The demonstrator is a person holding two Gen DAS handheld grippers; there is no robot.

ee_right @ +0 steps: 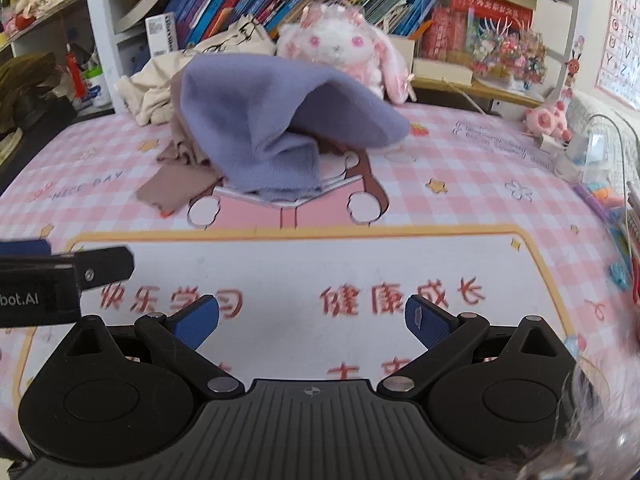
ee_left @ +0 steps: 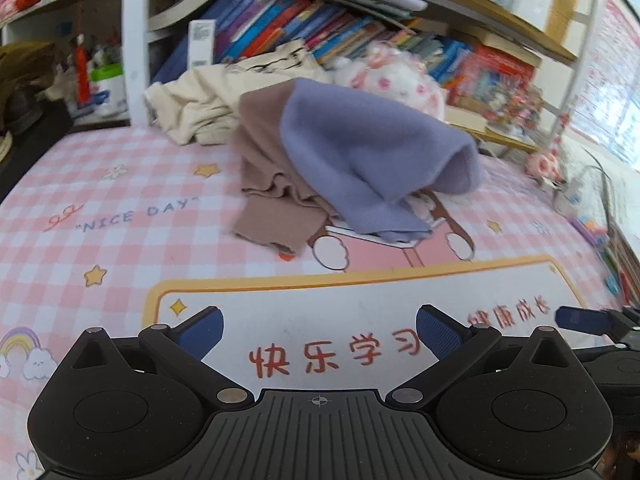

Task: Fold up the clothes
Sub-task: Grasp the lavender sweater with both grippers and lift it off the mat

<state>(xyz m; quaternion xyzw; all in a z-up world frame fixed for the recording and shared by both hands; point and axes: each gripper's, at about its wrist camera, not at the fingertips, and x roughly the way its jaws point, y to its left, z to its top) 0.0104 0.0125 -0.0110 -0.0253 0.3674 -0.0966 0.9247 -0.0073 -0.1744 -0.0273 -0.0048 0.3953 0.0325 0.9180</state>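
Left gripper (ee_left: 320, 334): seen nearest the lens, black housing, blue-padded fingers (ee_left: 438, 332) spread wide, nothing held between them. It is held above the white panel of the desk mat (ee_left: 120, 184), over red printed characters. The tip of the other tool is seen at the right edge of this view.

Right gripper (ee_right: 312, 322): likewise spread apart and empty, blue pads (ee_right: 196, 324) parted over the same white panel. The left tool's finger is seen at the left edge of this view.

Desk mat: pink-and-white check, printed with stars, the words "NICE DAY" and a cartoon figure reading a pink book.

Purple cloth (ee_left: 372, 152): lies heaped and unfolded beyond both grippers, near the middle of the mat, partly covering the cartoon figure; one edge is raised into a hollow fold.

Brown cloth (ee_left: 272, 184): crumpled under and to the left of the purple cloth, touching it.

Cream garment (ee_left: 208, 100): bundled behind the brown cloth, against the shelf.

Plush rabbit (ee_right: 344, 48): white and pink, placed behind the clothes, at the foot of the bookshelf.

Bookshelf (ee_right: 260, 0): filled with coloured books, along the far edge.
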